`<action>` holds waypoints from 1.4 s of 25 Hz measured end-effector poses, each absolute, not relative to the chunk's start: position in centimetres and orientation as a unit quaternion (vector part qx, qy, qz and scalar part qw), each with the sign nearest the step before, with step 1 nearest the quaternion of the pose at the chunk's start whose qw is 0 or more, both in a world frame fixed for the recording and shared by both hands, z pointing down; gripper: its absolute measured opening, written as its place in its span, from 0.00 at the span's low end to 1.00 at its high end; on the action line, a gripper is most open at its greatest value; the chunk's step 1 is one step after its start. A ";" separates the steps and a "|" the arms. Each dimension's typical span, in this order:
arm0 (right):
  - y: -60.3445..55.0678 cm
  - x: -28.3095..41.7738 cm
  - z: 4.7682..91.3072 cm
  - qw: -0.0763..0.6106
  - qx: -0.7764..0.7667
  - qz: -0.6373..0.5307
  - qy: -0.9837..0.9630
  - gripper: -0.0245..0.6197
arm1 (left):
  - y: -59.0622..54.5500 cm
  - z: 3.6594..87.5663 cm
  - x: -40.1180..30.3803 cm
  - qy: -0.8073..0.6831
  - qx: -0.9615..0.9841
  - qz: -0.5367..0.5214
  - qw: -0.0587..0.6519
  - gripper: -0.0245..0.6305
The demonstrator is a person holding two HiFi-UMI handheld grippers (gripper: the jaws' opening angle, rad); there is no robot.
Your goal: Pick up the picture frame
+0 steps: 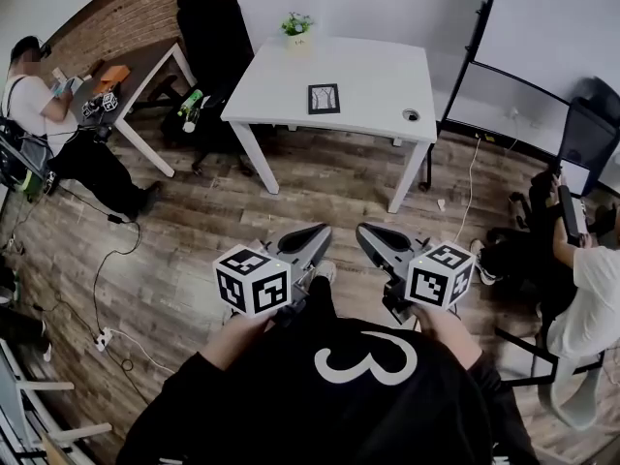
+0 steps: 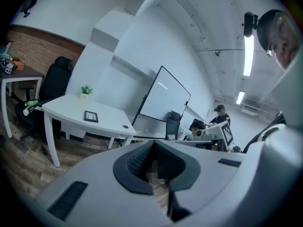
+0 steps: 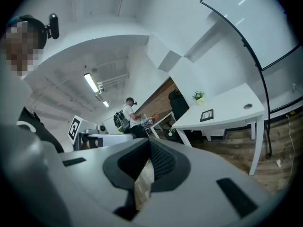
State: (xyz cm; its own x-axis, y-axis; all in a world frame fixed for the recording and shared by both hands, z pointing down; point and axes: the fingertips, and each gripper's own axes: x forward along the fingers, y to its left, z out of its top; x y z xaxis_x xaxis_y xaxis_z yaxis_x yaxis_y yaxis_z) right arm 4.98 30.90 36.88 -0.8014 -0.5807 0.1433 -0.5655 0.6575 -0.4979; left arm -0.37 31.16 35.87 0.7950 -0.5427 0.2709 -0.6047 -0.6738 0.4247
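Standing well back from the white table [image 1: 378, 71], you hold both tongs level over the wood floor [image 1: 320, 187] on the table's near side. The left gripper [image 1: 320, 232] has its jaws pressed together with nothing between them, and the right gripper [image 1: 367, 232], just beside it, is likewise closed and empty. Each carries its marker cube towards your body.

Far left of the table, a person [image 1: 39, 100] sits at a dark desk [image 1: 145, 61] against the brick wall. Between that desk and the table stands a black office chair [image 1: 208, 27] with a green bottle [image 1: 191, 105] lying on its seat. At the table's back edge, towards its left, is a small potted plant [image 1: 297, 27]. The picture frame [image 1: 324, 98] lies flat on the table top near the middle, closer to the front edge and in front of the plant, well apart from both tongs. A round cable hole [image 1: 411, 114] sits near the table's front right corner. Right of the table a whiteboard [image 1: 552, 37] stands on its frame, and further right and nearer to you another person [image 1: 586, 294] is seated.

From the left gripper view the frame [image 2: 91, 116] shows on the table beyond the closed tips [image 2: 154, 144]. The right gripper view shows it [image 3: 206, 115] well beyond its own shut tips [image 3: 149, 143].
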 end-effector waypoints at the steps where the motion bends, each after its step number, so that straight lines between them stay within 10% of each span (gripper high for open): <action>1: 30.5 5.0 37.0 0.014 -0.314 -0.266 0.911 0.08 | 30.7 36.0 -0.3 -0.313 0.913 0.060 0.254 0.06; 35: -3.1 0.8 39.8 -0.006 -0.366 -0.330 0.870 0.08 | -4.1 39.4 -5.3 -0.268 0.903 0.074 0.327 0.06</action>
